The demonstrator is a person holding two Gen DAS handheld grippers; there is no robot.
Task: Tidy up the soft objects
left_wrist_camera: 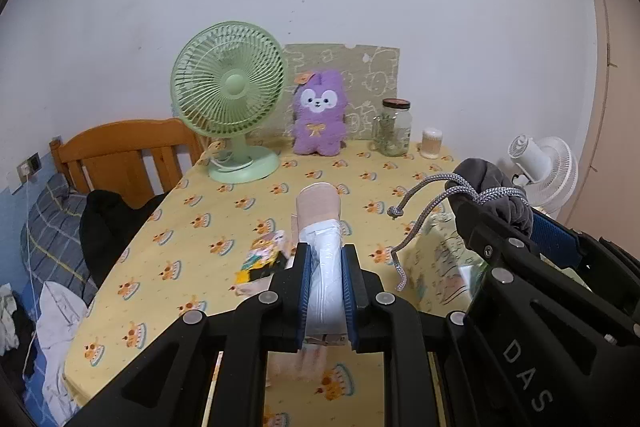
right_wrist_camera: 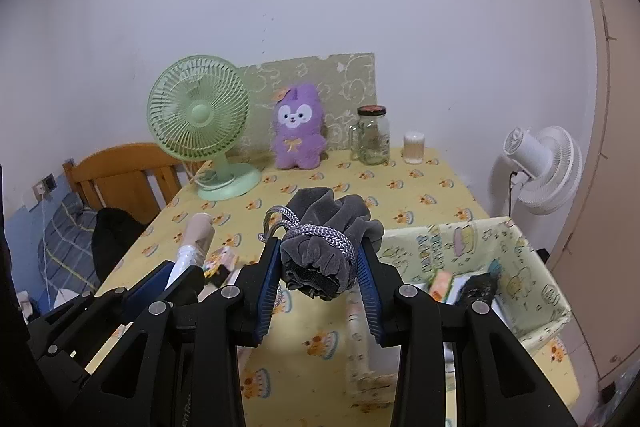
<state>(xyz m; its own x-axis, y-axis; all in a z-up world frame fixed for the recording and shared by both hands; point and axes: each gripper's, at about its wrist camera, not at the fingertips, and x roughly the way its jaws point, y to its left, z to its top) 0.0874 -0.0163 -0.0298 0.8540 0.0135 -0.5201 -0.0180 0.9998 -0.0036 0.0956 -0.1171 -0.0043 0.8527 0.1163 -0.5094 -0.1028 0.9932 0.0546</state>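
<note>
The desk (left_wrist_camera: 168,227), under a yellow cloth printed with cakes, carries a pale patterned fabric bin (right_wrist_camera: 532,259) at its right edge; only the right wrist view shows inside it. The right gripper (right_wrist_camera: 320,259) pinches a grey velvet drawstring pouch (right_wrist_camera: 324,227) above the desk. The left gripper (left_wrist_camera: 326,267) pinches a white-and-beige rolled soft bundle (left_wrist_camera: 320,223), long axis pointing away toward the wall.

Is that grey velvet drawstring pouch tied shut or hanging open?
Tied shut. The grey velvet drawstring pouch has its grey braided cord wound and knotted round its gathered neck, and the right gripper clamps it.
</note>
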